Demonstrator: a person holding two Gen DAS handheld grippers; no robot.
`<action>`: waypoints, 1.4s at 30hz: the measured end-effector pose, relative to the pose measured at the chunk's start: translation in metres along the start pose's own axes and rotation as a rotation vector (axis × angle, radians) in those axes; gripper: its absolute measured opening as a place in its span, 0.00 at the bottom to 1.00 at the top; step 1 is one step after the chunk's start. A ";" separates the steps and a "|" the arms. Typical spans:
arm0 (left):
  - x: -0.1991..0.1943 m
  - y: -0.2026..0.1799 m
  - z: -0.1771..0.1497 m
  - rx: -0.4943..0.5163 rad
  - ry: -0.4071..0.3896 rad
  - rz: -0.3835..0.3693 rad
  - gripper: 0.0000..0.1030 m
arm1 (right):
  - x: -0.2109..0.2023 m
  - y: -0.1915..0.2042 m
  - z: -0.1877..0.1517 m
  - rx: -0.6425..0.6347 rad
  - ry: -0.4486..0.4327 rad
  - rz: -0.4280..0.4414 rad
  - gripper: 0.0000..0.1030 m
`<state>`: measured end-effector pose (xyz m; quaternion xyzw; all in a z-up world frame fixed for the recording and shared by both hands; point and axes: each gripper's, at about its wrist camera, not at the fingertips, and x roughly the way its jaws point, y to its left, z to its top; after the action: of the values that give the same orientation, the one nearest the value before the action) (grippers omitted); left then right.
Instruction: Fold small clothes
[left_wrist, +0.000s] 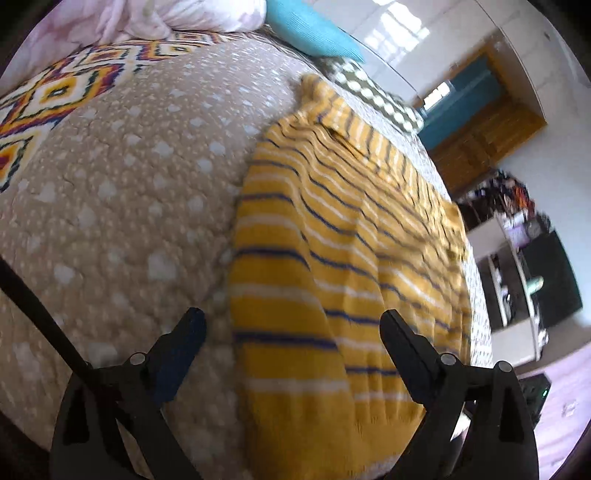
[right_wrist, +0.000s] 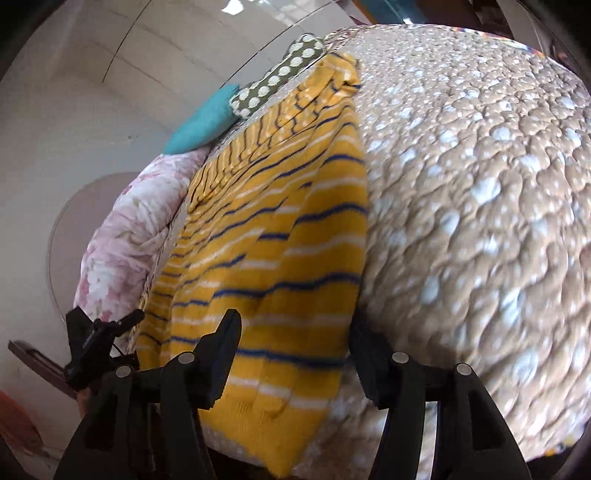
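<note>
A yellow knit sweater with white and dark blue stripes lies spread flat on a beige dotted quilt. In the left wrist view my left gripper is open and empty, its fingers straddling the sweater's near edge just above it. In the right wrist view the same sweater runs away from me along the quilt. My right gripper is open and empty over the sweater's near end. The left gripper shows at the sweater's far left edge.
A teal pillow, a green dotted cushion and a pink floral duvet lie along the bed's head. A patterned blanket lies at the far left. Shelves and wooden furniture stand beyond the bed edge.
</note>
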<state>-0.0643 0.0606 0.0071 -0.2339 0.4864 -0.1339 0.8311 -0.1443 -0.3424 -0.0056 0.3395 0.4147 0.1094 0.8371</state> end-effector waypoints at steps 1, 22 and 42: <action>-0.001 -0.005 -0.005 0.028 0.003 0.012 0.89 | 0.000 0.002 -0.005 -0.002 0.020 0.022 0.61; -0.076 -0.015 -0.052 0.173 -0.024 0.288 0.42 | -0.029 -0.007 -0.047 0.001 0.103 -0.122 0.09; -0.127 -0.034 -0.051 0.256 -0.275 0.535 0.85 | 0.022 0.059 -0.023 -0.302 0.103 -0.318 0.11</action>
<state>-0.1706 0.0750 0.0984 -0.0071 0.3932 0.0619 0.9173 -0.1427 -0.2769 0.0099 0.1343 0.4842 0.0541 0.8629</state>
